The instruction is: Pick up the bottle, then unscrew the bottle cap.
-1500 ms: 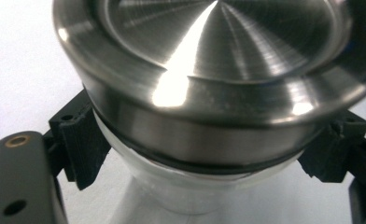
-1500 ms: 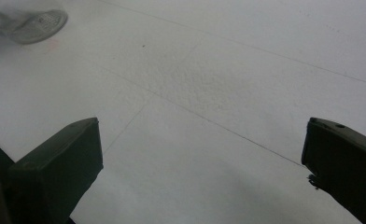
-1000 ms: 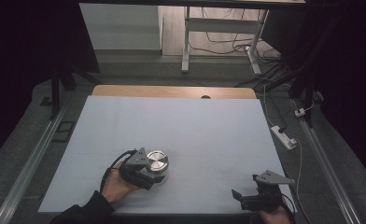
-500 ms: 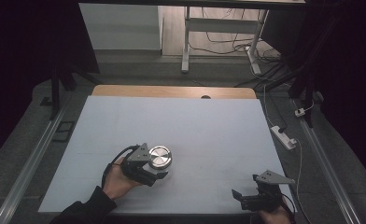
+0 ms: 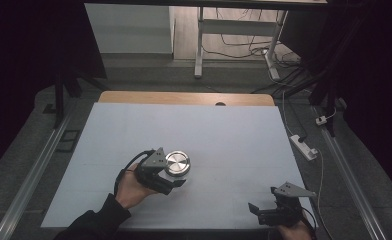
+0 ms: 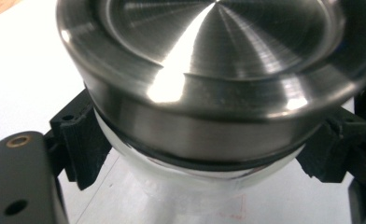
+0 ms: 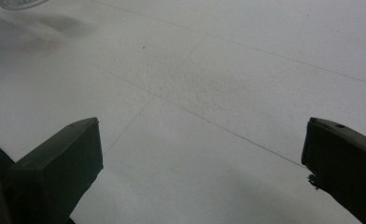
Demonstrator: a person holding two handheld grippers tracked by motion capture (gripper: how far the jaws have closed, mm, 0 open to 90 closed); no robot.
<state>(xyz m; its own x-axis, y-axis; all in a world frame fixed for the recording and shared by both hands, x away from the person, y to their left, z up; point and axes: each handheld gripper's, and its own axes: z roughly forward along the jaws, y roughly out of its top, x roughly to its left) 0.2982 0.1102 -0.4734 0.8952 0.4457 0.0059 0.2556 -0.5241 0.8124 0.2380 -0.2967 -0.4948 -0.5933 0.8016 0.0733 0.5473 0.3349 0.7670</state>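
A jar with a shiny steel lid sits left of the table's middle, and my left gripper is shut on it, held by a hand from the lower left. In the left gripper view the lid looms close, and the black pads press on the pale jar body just below the lid's rim. My right gripper rests near the front right corner, and its jaws stand wide open over the bare white mat with nothing between them.
A white mat covers the table, with a wooden strip along the far edge. A power strip lies on the floor to the right. Metal rails run down both sides of the table.
The left hand has carried the jar a little to the right and farther up the high view. The right gripper has stayed put.
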